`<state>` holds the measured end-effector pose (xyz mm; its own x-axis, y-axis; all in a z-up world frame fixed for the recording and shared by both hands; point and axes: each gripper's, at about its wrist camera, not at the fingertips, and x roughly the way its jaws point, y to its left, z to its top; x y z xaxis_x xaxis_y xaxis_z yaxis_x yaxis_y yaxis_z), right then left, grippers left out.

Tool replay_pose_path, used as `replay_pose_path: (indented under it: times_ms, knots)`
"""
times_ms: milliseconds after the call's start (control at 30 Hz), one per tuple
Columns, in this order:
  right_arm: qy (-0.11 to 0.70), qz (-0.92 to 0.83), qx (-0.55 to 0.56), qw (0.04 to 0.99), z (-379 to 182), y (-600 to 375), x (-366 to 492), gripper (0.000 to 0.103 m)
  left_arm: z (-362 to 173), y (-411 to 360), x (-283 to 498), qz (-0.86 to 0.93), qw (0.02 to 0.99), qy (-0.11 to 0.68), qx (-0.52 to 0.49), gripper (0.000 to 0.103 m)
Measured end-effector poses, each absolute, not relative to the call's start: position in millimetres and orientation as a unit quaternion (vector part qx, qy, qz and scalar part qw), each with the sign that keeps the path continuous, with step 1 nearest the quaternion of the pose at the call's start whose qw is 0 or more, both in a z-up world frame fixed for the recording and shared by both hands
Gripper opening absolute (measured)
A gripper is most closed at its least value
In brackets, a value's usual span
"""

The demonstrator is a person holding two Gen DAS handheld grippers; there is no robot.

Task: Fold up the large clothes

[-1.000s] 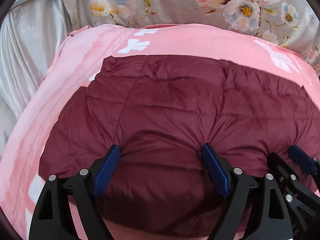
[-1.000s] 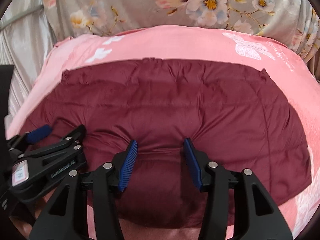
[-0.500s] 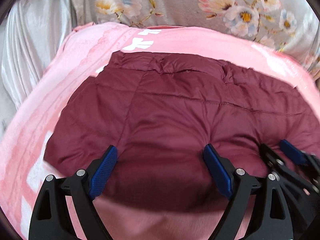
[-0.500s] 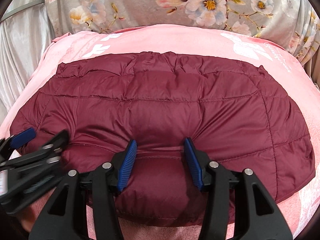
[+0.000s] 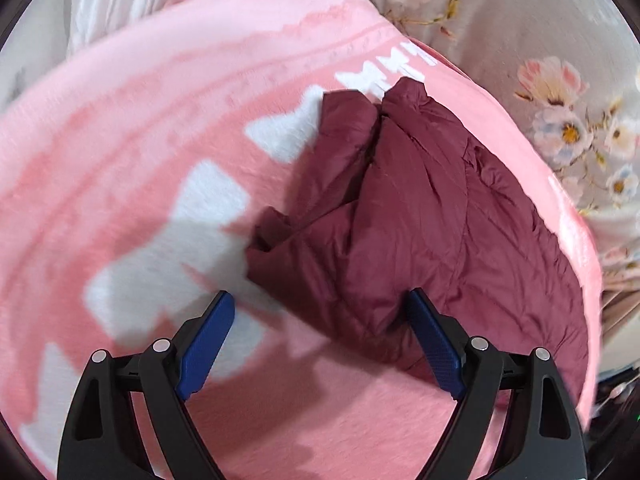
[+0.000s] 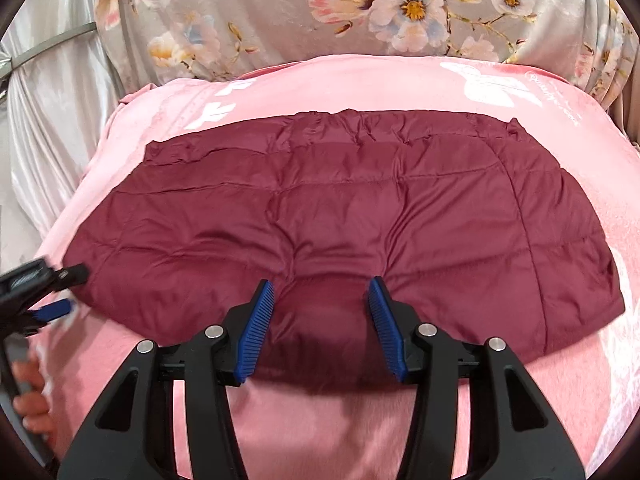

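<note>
Two grippers are in your hands, both tipped steeply downward over the maroon puffer jacket [image 6: 340,208], which lies spread flat on the pink blanket [image 6: 320,92].

Your right gripper [image 6: 322,308] has its fingers about half apart, and a puffed ridge of the jacket's near hem sits between the blue pads [image 6: 258,324]; the fabric bunches against both pads, so they are gripping it. Beyond the fingertips the quilted body runs toward the floral fabric [image 6: 280,8].

Your left gripper [image 5: 320,332] holds its fingers wide apart with nothing clamped. Its left finger is over bare blanket with white print; its right finger [image 5: 434,344] is at the jacket's rumpled left edge, and whether it touches is unclear in the blurred picture. From the right wrist view, that gripper [image 6: 56,292] sits just off the jacket's left corner, well to the left of the right fingers, with your fingers [image 6: 28,400] wrapped around its handle.
</note>
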<state>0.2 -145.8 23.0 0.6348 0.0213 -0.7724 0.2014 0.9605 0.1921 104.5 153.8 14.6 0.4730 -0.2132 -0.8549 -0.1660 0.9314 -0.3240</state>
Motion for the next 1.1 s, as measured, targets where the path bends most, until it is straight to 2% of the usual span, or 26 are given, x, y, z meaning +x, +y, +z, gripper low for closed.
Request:
replay_pose_path:
  times_ms: [67, 133, 233, 267, 300, 400, 533, 733, 933, 1000, 1100]
  knots:
    - [0.431, -0.046, 0.136, 0.891, 21.5, -144.8, -2.5, 0.048, 16.1, 147.6, 107.4, -0.022, 0.840, 0.511, -0.182, 0.084]
    - [0.433, -0.049, 0.124, 0.891, 16.5, -141.3, -2.8, 0.048, 19.8, 139.1, 110.9, -0.053, 0.835, 0.514, -0.188, 0.069]
    - [0.433, -0.054, 0.114, 0.892, 10.5, -138.2, -0.9, 0.048, 38.8, 124.4, 107.8, -0.067, 0.850, 0.498, -0.158, 0.039]
    - [0.433, -0.055, 0.113, 0.893, 10.0, -137.2, -0.5, 0.048, 51.8, 116.5, 105.2, -0.076, 0.858, 0.488, -0.141, 0.020]
    - [0.434, -0.055, 0.115, 0.892, 10.8, -138.3, -0.4, 0.048, 61.2, 110.8, 104.8, -0.081, 0.864, 0.480, -0.131, 0.013]
    - [0.435, -0.053, 0.130, 0.889, 17.6, -144.1, -3.9, 0.048, 101.4, 87.2, 97.8, -0.113, 0.884, 0.441, -0.104, 0.008]
    - [0.427, -0.067, 0.144, 0.890, 35.3, -166.9, -21.4, 0.048, 152.6, 27.7, 87.9, -0.184, 0.898, 0.394, -0.063, 0.007]
    - [0.417, -0.141, 0.159, 0.884, 56.9, -224.9, -62.0, 0.048, 181.0, -82.2, 53.6, -0.285, 0.888, 0.361, 0.000, 0.007]
    - [0.411, -0.216, 0.178, 0.868, 61.0, -282.0, -101.8, 0.048, 123.2, -187.0, 30.6, -0.346, 0.832, 0.430, 0.046, 0.008]
    - [0.411, -0.232, 0.189, 0.861, 59.6, -296.6, -113.5, 0.048, 90.7, -213.9, 28.2, -0.357, 0.814, 0.456, 0.050, 0.016]
    - [0.410, -0.239, 0.203, 0.856, 59.1, -311.7, -126.6, 0.048, 60.5, -229.2, 21.7, -0.344, 0.810, 0.471, 0.067, 0.018]
